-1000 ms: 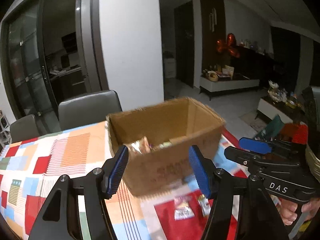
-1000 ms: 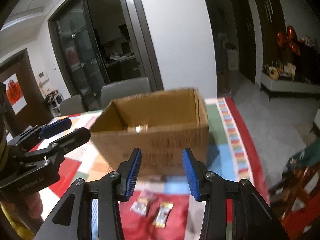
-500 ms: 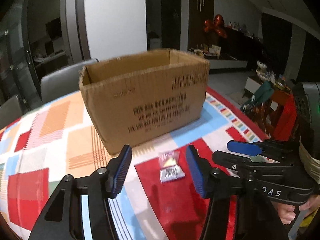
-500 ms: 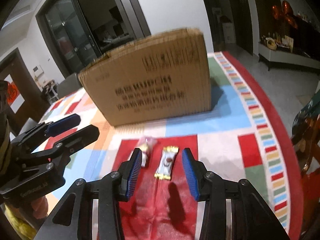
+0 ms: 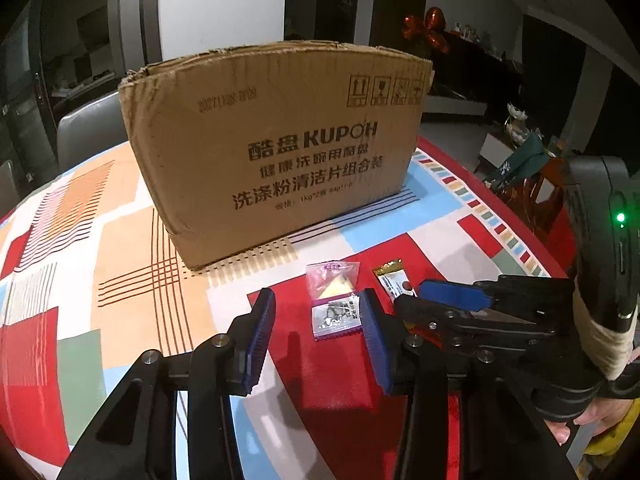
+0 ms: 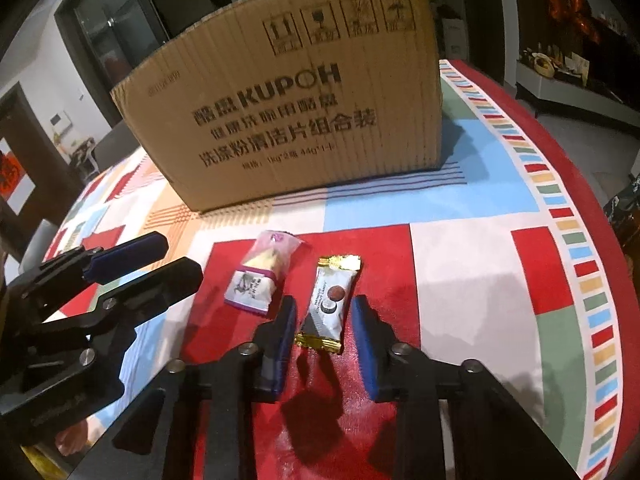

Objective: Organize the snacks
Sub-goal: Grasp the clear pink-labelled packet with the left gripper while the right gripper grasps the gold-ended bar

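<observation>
Two snack packets lie on the tablecloth in front of a brown cardboard box (image 5: 276, 140) (image 6: 296, 108). The clear packet with purple edges (image 5: 334, 304) (image 6: 260, 276) lies just ahead of my left gripper (image 5: 316, 324), which is open and empty; its right pad is beside the packet. The white packet with gold ends (image 6: 330, 304) (image 5: 392, 282) lies between the blue pads of my right gripper (image 6: 324, 324), which is open around it just above the cloth. Each gripper shows in the other's view: the right one (image 5: 440, 296), the left one (image 6: 132, 252).
A round table with a colourful patchwork cloth (image 6: 500, 248) (image 5: 100, 240) carries everything. Its curved edge runs close on the right. Grey chairs (image 5: 92, 128) stand behind the table. The box's inside is hidden from both views.
Both grippers have come down from above the box's rim to just above the cloth. The left now sits next to the clear packet and the right straddles the gold-ended packet.
</observation>
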`<action>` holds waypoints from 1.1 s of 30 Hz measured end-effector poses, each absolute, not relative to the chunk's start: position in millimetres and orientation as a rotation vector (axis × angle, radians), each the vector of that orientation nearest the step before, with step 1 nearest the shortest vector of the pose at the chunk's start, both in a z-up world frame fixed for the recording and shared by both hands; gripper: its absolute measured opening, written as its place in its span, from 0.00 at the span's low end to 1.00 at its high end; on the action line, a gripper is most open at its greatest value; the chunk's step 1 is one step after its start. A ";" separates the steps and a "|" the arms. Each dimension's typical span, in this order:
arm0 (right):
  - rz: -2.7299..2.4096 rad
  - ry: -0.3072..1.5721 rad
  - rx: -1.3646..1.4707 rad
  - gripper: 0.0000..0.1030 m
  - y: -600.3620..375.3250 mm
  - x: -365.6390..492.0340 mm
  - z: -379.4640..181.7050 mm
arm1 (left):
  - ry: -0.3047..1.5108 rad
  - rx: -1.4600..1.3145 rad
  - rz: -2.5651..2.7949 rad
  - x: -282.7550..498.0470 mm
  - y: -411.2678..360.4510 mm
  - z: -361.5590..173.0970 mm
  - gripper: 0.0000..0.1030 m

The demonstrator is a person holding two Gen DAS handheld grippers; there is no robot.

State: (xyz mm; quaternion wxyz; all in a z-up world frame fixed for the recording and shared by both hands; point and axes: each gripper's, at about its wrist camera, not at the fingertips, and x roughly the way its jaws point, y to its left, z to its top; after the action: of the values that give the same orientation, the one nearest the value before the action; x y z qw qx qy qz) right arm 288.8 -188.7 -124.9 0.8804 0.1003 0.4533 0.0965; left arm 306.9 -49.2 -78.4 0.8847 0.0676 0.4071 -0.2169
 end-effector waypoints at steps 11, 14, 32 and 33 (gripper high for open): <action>0.174 0.894 0.142 0.20 -181.7 289.2 -127.1 | 0.890 0.136 -0.448 317.5 -51.6 -87.0 0.42; 0.166 0.871 0.158 0.20 -186.1 285.4 -125.9 | 0.906 0.135 -0.443 320.2 -56.1 -91.2 0.41; 0.152 0.758 0.281 0.20 -216.5 278.3 -112.1 | 0.981 0.120 -0.354 332.6 -80.0 -112.8 0.41; 0.153 0.753 0.276 0.20 -216.9 278.2 -110.8 | 0.985 0.123 -0.351 332.5 -81.1 -114.4 0.41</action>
State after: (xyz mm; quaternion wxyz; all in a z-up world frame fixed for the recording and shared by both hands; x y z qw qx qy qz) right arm 278.2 -216.9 -110.8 0.9178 0.1344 0.3662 0.0742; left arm 332.5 -81.1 -114.4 0.8645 0.0589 0.4702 -0.1673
